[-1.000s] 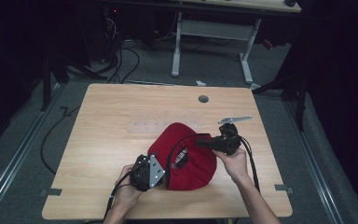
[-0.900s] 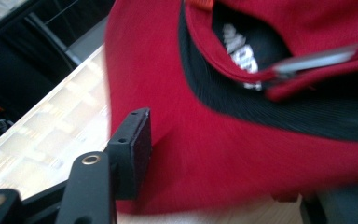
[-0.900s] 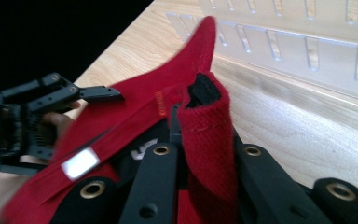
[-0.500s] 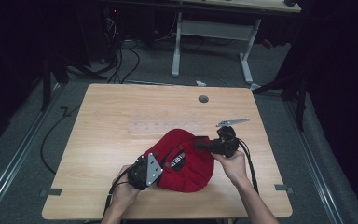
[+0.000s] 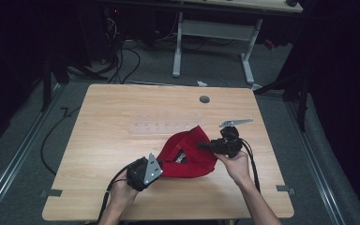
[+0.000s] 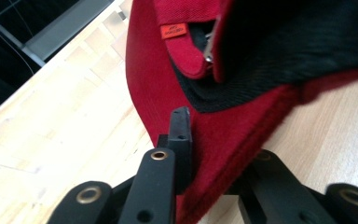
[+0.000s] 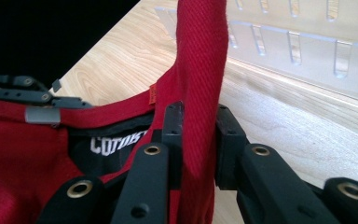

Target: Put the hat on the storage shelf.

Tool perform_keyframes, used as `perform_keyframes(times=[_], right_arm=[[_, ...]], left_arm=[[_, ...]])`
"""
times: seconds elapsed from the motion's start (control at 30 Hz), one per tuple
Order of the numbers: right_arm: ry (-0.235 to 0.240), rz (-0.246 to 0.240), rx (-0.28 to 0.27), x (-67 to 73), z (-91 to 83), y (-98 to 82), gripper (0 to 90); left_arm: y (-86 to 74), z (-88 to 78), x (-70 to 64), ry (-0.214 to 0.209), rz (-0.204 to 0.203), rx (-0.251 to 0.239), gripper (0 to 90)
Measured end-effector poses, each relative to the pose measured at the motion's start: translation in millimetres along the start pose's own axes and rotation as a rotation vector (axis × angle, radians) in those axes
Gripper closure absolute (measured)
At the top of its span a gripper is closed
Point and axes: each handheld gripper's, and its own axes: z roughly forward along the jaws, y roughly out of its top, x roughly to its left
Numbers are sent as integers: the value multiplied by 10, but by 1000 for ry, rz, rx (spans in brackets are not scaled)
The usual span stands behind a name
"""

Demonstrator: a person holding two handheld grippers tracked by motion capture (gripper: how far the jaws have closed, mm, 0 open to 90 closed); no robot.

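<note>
Your left gripper [image 6: 186,154] has just been closing onto the red cap [image 5: 190,157] on the tabletop [image 5: 122,112]; your right gripper [image 7: 198,140], jaws easing apart, pinches its edge. Pull unevenly and that fabric could slip free.

The cap [image 5: 190,152] now sits folded and narrower, slightly nearer the desk's right edge. The left gripper [image 6: 200,154] has just been closing, its jaws clamped on the brim.
</note>
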Motion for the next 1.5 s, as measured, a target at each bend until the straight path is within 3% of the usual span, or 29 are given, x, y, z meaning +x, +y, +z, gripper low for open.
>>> perform_keyframes(times=[0.27,0.37,0.43,0.6,0.77,0.9,1.03,1.2,1.23,1.43,1.5], right_arm=[[-2,21,-26,-33,4,6,693],[-7,31,-60,-64,-33,8,588],[-4,36,-73,-73,-49,8,569],[-5,45,-169,-87,-179,11,490],[-11,67,-230,-140,-303,-11,456],[-14,76,-241,-180,-342,-26,444],[-34,81,-275,-216,-418,-57,439],[-93,71,-235,-261,-363,-173,437],[-113,69,-210,-274,-336,-193,432],[-170,67,-167,-368,-226,-349,434],[-194,90,-151,-459,-168,-481,434]], left_arm=[[23,-20,-41,-14,44,36,857],[42,-53,1,-1,23,28,860],[54,-82,10,-1,18,22,860],[61,-116,49,6,13,30,860],[62,-110,86,26,14,22,859],[76,-106,97,38,10,19,859],[75,-143,184,63,-24,15,859],[109,-178,223,57,-46,-2,858],[136,-183,248,58,-73,-19,858],[194,-213,340,66,-141,-51,858],[212,-225,381,72,-162,-59,858]])
